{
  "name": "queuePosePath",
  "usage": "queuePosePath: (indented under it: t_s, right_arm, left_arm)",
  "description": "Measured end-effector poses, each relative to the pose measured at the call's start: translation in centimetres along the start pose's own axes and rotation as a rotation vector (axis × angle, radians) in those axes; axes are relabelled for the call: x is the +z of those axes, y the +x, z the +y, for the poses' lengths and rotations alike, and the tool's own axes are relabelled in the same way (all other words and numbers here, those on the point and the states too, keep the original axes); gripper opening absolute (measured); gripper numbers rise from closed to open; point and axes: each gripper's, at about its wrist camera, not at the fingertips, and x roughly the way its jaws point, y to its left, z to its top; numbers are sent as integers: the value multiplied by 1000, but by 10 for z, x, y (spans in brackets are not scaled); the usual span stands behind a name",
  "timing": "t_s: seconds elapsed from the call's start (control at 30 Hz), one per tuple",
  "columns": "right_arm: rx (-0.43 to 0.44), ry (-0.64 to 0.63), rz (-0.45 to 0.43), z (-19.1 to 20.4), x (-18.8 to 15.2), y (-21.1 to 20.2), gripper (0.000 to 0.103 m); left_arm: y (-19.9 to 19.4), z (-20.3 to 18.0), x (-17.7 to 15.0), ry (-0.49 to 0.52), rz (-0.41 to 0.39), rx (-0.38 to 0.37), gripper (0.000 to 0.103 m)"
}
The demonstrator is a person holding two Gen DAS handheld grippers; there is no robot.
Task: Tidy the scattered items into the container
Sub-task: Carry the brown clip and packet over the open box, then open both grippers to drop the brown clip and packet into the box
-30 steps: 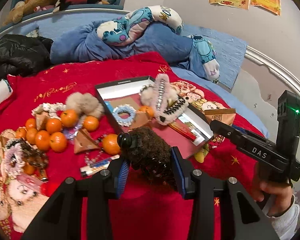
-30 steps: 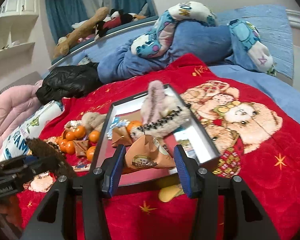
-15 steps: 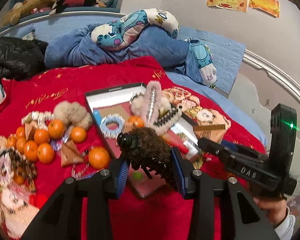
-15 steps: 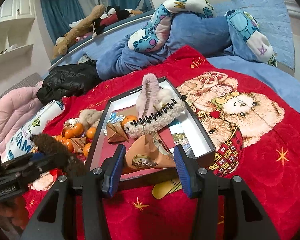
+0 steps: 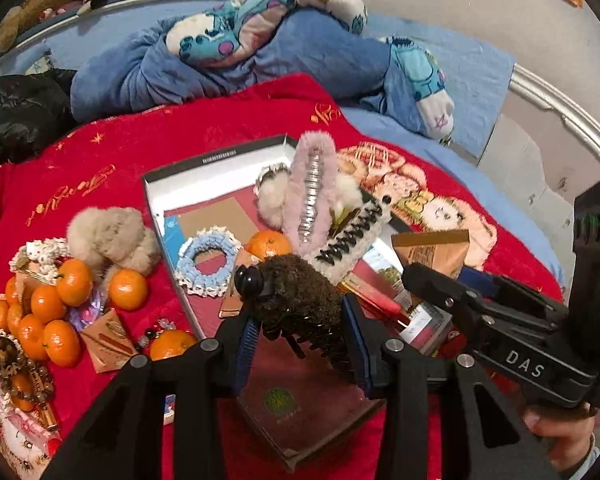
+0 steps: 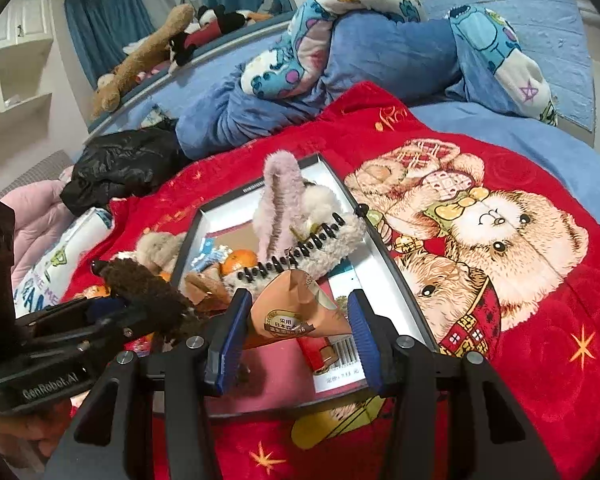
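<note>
Brown fuzzy hair claw [image 5: 300, 292] is clamped in the left gripper [image 5: 300, 344] above the box [image 5: 216, 157]; a snack packet [image 6: 296, 312] is pinched by the right gripper [image 6: 296, 340]. Tangerines [image 5: 48, 304] at nine o'clock are left outside.

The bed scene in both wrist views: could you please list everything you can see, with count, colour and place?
box: one, black rim, white inside, on the red blanket.
red blanket: one, bear print, over the bed.
hair clips in the box: two furry, pink and cream.
scrunchie: one, pale blue, in the box.
tangerines: about ten on the blanket left of the box; one in the box.
beige pompom: one, left of the box.
blue bedding: heaped behind.
black jacket: one, far left.
left gripper: shut on a brown furry hair clip.
right gripper: shut on an orange snack packet.
</note>
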Motion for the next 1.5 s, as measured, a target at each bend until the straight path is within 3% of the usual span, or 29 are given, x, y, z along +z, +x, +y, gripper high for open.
queuePosePath:
  t_s: [0.43,0.53,0.57,0.6,0.63,0.7,0.8,1.17,1.37,1.5]
  right_arm:
    - [17,57,54,-23,9,28,49]
    - [40,84,50,-29,12,23,52]
    - [57,87,45,-29,13,21,60]
    - [69,89,28,-29,14,16,79]
    - [85,86,12,-27,14,12,86]
    - [71,72,-38,-23,15,1,103]
    - [70,66,-95,-23,16,-13,103]
    - [62,122,-116,-35,16,-26,103]
    - [112,150,-131,-18,17,-27,103]
    - [161,97,-121,8,14,-24,103]
  left_arm:
    - [23,-9,8,48,1,20,44]
    - [30,-11,8,58,28,31,49]
    - [31,-12,8,63,33,36,52]
    - [30,-13,8,67,31,40,65]
    - [30,-14,8,68,29,43,87]
    - [23,-13,9,64,3,43,103]
    - [15,-11,11,57,-24,50,103]
    - [-9,6,6,21,-65,93,103]
    - [-44,18,-5,28,-112,144,103]
    - [-65,29,-11,41,-118,183,103]
